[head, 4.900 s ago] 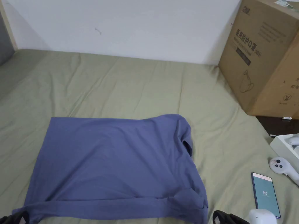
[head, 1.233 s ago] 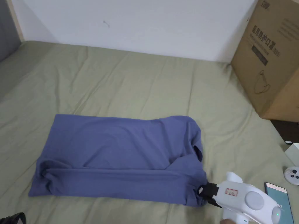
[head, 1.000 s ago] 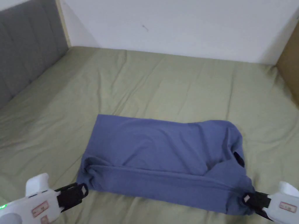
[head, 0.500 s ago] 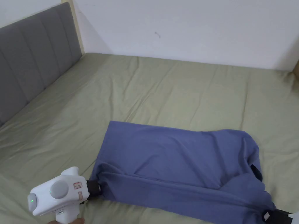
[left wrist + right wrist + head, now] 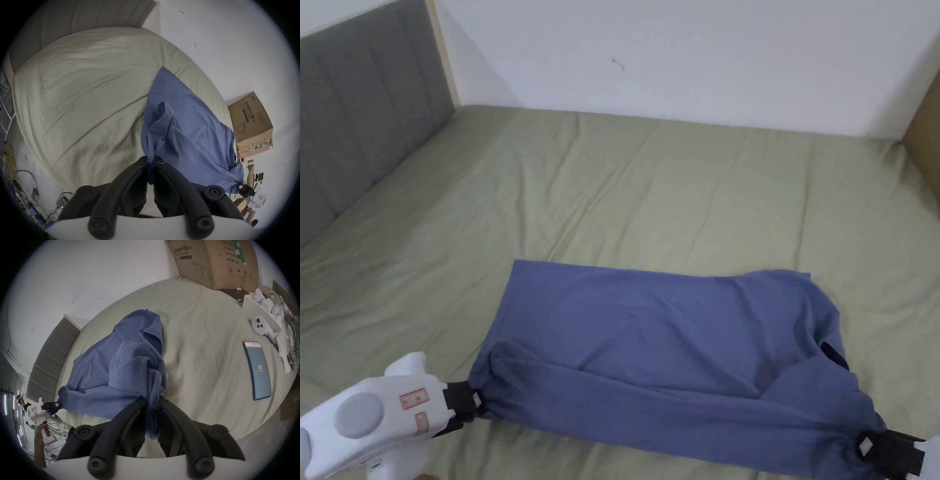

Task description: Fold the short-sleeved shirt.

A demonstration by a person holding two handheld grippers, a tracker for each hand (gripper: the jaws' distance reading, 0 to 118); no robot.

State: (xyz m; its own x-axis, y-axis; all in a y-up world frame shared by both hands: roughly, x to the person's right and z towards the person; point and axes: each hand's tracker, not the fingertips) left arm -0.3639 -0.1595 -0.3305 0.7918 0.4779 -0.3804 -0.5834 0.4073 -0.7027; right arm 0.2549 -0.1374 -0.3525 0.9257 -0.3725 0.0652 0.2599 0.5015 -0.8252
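A green bedsheet [image 5: 650,187] covers the bed in front of us, with a grey headboard [image 5: 356,112] at the left and a white wall behind. The blue short-sleeved shirt [image 5: 669,356] lies across the near part of the sheet, already folded lengthwise into a long band, its near edge doubled over. Our left gripper [image 5: 467,400] is clenched on the bunched near-left corner, and in the left gripper view [image 5: 151,164] cloth runs between both jaws. Our right gripper [image 5: 872,447] is clamped on the near-right corner by the collar end, and the right gripper view [image 5: 151,402] shows a thick wad pinched there. The near edge is drawn fairly taut between the two. As we judge it, the risk lies in the uneven bites: if only some layers are caught, lifting could let the inner layer slide out and undo the fold. Pulling the ends further apart might drag the far edge askew across the sheet, and the phone [image 5: 258,371] lying to the right could be swept if we swing that way.
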